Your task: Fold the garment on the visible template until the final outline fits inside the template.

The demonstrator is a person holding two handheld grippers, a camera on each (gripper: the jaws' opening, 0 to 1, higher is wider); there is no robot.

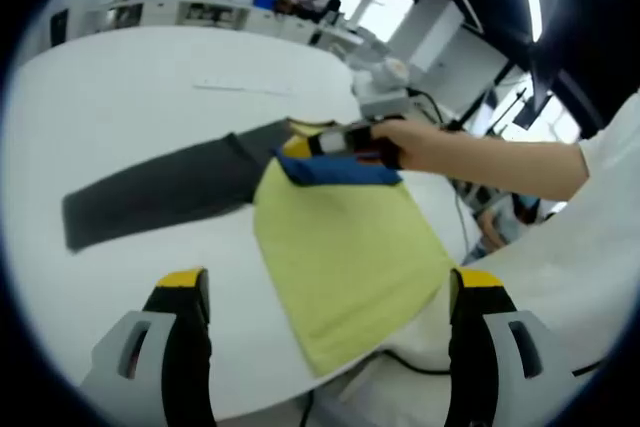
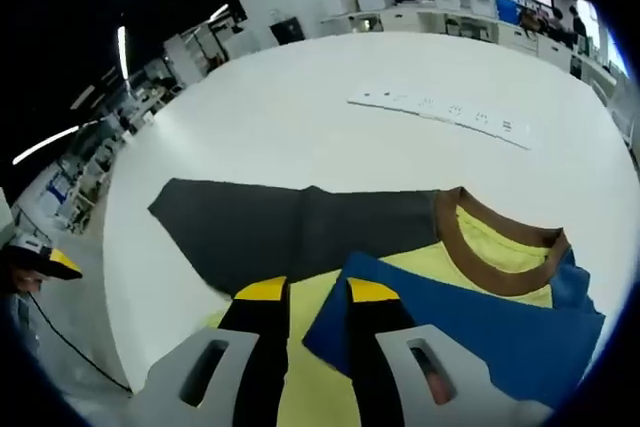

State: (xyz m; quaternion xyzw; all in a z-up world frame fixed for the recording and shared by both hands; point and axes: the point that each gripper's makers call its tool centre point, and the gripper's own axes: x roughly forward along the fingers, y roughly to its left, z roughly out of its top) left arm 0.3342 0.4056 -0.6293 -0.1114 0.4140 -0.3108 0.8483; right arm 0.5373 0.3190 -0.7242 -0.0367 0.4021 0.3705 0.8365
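Note:
A T-shirt lies on the white table. Its yellow body faces me, a dark grey sleeve stretches out to the left, and a blue sleeve is folded over the top. In the right gripper view I see the brown collar, the blue sleeve and the grey sleeve. My right gripper hovers at the blue sleeve's corner, jaws narrowly apart with yellow cloth showing in the gap. A hand holds the right gripper by the collar. My left gripper stands wide open near the shirt's hem.
A white power strip lies on the table beyond the shirt. A black cable hangs below the near table edge. A person's arm reaches in from the right. Office desks and people fill the background.

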